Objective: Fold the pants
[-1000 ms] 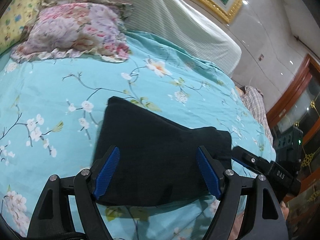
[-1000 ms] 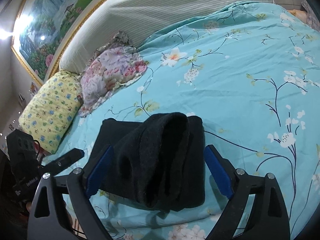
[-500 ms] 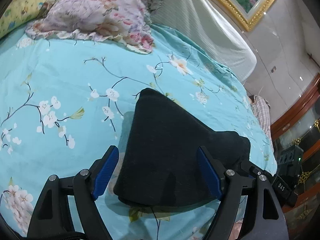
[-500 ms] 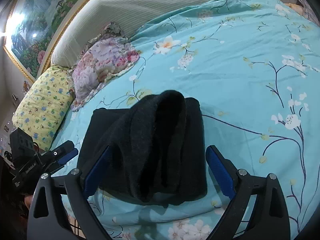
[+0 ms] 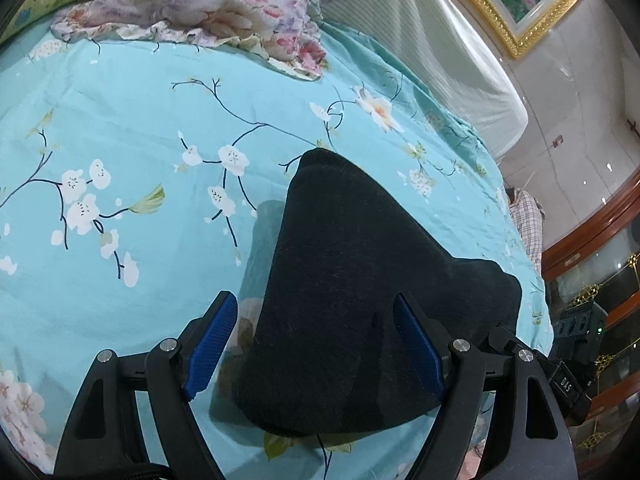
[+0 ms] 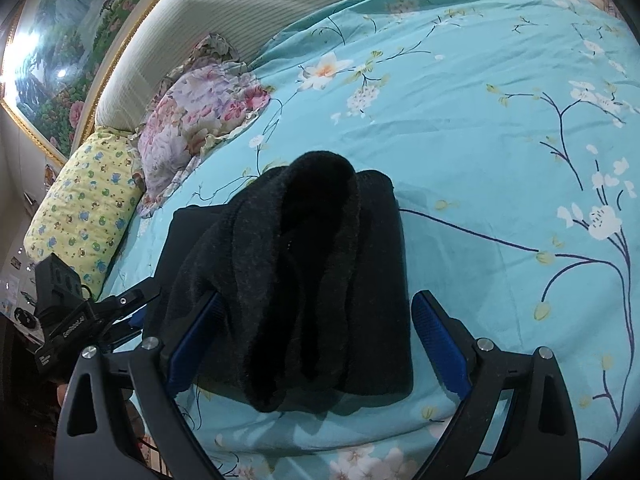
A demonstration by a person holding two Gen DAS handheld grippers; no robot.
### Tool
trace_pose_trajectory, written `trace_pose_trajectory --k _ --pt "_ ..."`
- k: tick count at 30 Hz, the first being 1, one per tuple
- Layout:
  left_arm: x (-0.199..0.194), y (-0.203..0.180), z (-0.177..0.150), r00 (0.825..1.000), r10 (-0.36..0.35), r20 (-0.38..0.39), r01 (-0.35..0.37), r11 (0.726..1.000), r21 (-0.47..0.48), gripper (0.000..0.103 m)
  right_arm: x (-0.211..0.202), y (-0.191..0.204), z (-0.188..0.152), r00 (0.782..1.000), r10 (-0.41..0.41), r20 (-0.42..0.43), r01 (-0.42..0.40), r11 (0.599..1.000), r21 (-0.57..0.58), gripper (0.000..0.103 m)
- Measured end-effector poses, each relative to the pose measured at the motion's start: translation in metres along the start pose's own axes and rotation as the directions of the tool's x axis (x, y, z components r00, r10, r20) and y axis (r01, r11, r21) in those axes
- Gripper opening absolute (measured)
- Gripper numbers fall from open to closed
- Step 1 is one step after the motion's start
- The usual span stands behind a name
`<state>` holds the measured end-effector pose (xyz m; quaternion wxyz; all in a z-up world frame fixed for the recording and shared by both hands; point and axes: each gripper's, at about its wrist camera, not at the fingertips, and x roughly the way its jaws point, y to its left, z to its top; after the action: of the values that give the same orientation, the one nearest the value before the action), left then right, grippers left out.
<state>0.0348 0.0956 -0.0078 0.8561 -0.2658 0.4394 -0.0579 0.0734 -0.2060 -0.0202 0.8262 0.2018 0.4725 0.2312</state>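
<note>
Both sets of jaws are seen spread wide, nothing being pinched. The left gripper (image 5: 316,344) is held over the near edge of the folded black pants (image 5: 352,300); its blue pads (image 5: 210,344) flank the cloth, and contact cannot be confirmed. The right gripper (image 6: 316,344) is likewise spread about the pants (image 6: 304,288), a thick rolled fold of which is raised between its fingers. The pants are laid on the turquoise blossom-print bedspread (image 5: 120,128). "DAS" is read on the other gripper's body at the right edge of the left view; white lettering in the right view is too blurred to read. A floral pillow (image 6: 200,120), a yellow pillow (image 6: 84,200) and a gilt-framed painting (image 6: 48,40) are partly cut off.
</note>
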Motion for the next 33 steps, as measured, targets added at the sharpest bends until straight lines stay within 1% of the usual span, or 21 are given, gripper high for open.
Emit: trace_pose_trajectory --k 7,11,16,18,19,20,21,22,23,24,25,27,29,31,33 --pt "0.014 0.001 0.004 1.000 0.012 -0.027 -0.013 1.000 -0.009 0.081 0.002 -0.005 0.000 1.000 0.026 -0.007 -0.026 1.000 0.014 0.094" --pt "0.022 -0.002 0.010 0.999 0.030 -0.028 -0.030 0.999 0.012 0.081 0.003 -0.007 0.001 0.999 0.035 -0.011 -0.035 0.999 0.021 0.095" --pt "0.032 -0.002 0.012 0.998 0.046 -0.039 -0.046 0.999 0.009 0.081 0.005 -0.005 -0.001 1.000 0.028 -0.013 -0.027 1.000 0.012 0.094" --pt "0.033 -0.003 0.012 0.998 0.047 -0.038 -0.046 0.999 0.015 0.079 0.006 -0.004 -0.001 1.000 0.023 -0.018 -0.023 1.000 0.004 0.094" --pt "0.034 -0.004 0.012 0.998 0.042 -0.038 -0.041 0.999 0.020 0.073 0.006 -0.004 -0.001 1.000 0.023 -0.021 -0.023 1.000 -0.001 0.087" --pt "0.035 -0.005 0.013 0.999 0.029 -0.043 -0.028 0.999 0.024 0.064 0.007 -0.003 -0.001 0.999 0.028 -0.026 -0.028 1.000 -0.007 0.084" --pt "0.036 -0.005 0.013 0.999 0.004 -0.052 -0.003 1.000 0.020 0.058 0.008 -0.003 -0.001 0.999 0.028 -0.033 -0.028 1.000 -0.007 0.082" --pt "0.037 -0.005 0.012 0.998 -0.008 -0.055 0.009 1.000 0.015 0.054 0.008 -0.003 -0.001 0.999 0.025 -0.033 -0.025 1.000 -0.009 0.076" --pt "0.036 -0.006 0.013 0.999 -0.006 -0.048 0.006 1.000 0.016 0.053 0.008 -0.002 -0.001 0.999 0.026 -0.035 -0.026 1.000 -0.013 0.073" --pt "0.035 -0.007 0.012 0.999 -0.004 -0.042 0.005 1.000 0.025 0.051 0.007 -0.001 -0.002 0.999 0.025 -0.037 -0.025 0.999 -0.021 0.069" --pt "0.035 -0.008 0.012 0.999 -0.003 -0.038 0.004 0.999 0.033 0.048 0.006 0.000 -0.002 0.999 0.024 -0.035 -0.025 0.999 -0.028 0.065" --pt "0.030 -0.010 0.012 1.000 -0.007 -0.029 0.009 0.999 0.044 0.042 0.005 0.004 0.000 0.999 0.023 -0.033 -0.025 0.999 -0.040 0.060" --pt "0.025 -0.011 0.012 1.000 -0.017 -0.020 0.018 0.999 0.050 0.035 0.000 0.010 0.001 1.000 0.019 -0.013 -0.019 0.998 -0.059 0.056" --pt "0.018 -0.012 0.013 1.000 -0.027 -0.006 0.028 0.998 0.050 0.033 -0.003 0.016 0.002 1.000 0.022 -0.002 -0.022 0.997 -0.075 0.052" --pt "0.010 -0.011 0.013 0.999 -0.037 0.005 0.036 0.998 0.047 0.032 -0.006 0.021 0.003 1.000 0.027 0.006 -0.027 0.996 -0.089 0.050"
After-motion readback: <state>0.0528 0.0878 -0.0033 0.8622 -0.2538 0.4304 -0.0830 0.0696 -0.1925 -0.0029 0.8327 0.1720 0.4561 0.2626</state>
